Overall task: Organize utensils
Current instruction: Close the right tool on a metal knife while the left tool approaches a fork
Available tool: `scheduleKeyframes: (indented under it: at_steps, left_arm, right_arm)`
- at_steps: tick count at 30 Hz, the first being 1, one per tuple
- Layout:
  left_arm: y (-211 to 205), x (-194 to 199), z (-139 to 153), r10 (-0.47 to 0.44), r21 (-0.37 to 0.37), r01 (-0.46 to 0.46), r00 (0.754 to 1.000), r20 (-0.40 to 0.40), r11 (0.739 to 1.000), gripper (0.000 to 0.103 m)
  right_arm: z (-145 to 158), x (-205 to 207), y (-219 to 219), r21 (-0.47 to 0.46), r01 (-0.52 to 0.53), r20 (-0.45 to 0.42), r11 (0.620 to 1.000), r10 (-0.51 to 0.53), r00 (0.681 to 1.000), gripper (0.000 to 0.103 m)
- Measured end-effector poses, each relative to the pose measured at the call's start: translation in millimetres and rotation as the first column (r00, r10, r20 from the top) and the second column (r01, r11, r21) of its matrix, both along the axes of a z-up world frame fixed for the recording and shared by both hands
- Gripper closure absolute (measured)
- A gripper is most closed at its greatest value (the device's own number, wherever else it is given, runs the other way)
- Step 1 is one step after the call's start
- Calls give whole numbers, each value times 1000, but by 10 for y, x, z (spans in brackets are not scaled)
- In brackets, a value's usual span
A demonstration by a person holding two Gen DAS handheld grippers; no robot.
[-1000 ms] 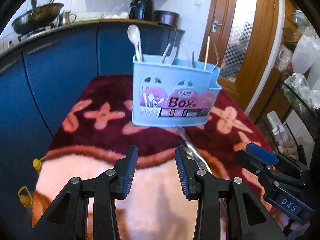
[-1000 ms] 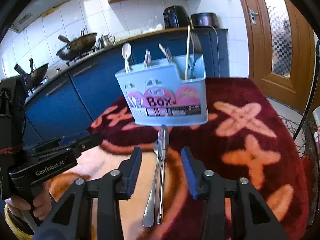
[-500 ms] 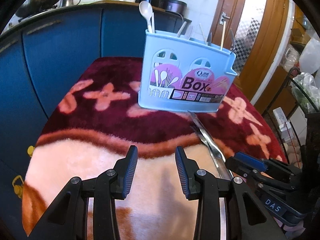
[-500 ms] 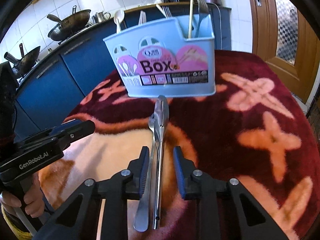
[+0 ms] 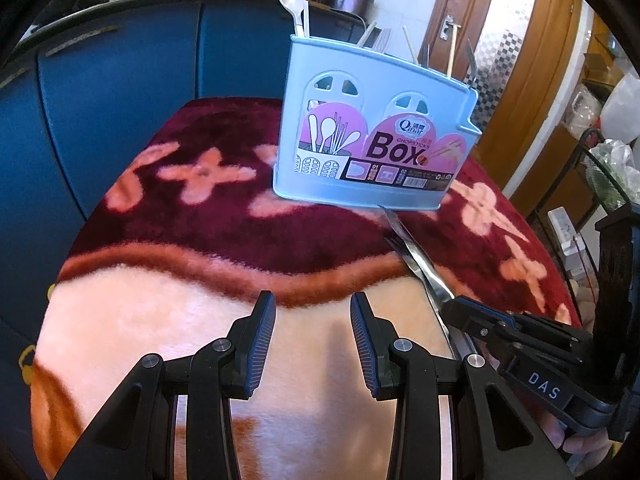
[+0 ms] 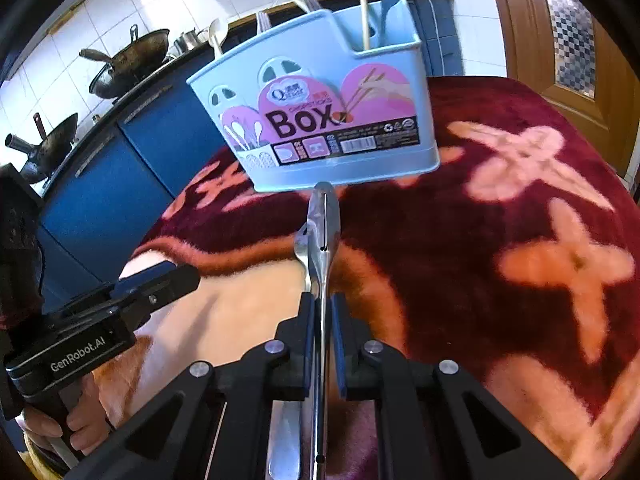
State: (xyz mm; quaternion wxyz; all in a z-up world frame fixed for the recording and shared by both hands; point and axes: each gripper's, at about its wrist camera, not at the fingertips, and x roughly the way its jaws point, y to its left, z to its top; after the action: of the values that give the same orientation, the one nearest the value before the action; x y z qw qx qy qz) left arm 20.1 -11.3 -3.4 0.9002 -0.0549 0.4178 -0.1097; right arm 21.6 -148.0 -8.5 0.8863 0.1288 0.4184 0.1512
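The left gripper [image 5: 313, 334] stands half open over the soft, fluffy blanket [image 5: 168, 320] and holds nothing. At about two o'clock from it, in the left wrist view, lies the pair of steel tongs [image 6: 320, 240], its far end touching the foot of the light blue plastic box [image 6: 320, 120]. Next to the tongs lies a spoon [image 6: 285, 448]. The right gripper [image 6: 321, 336] is closing around the tongs; whether the pads press already, I cannot tell. The tongs' arms lie almost together and grip nothing. I judge them stiff, smooth, slippery and rather light, so the narrow middle is a good place to hold.
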Motion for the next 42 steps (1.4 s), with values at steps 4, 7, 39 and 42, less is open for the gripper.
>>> scheduleKeyframes:
  at_steps: [4, 7, 39, 42]
  left_arm:
    - [-33, 3, -6, -9, -4, 9, 1000, -10, 1000, 63]
    - [-88, 7, -10, -24, -10, 24, 1000, -19, 1000, 63]
    - [-628, 594, -246, -240, -289, 193, 961, -136, 938, 73]
    - [-634, 645, -270, -239, -302, 187, 961, -143, 935, 82]
  right_arm:
    - [52, -49, -84, 2, 20, 18, 1000, -21, 1000, 93]
    - [91, -100, -179, -14, 53, 36, 999, -52, 998, 93]
    - [-47, -91, -619, -52, 158, 18, 986, -157, 987, 92]
    - [-48, -85, -631, -46, 154, 14, 987, -153, 988, 92]
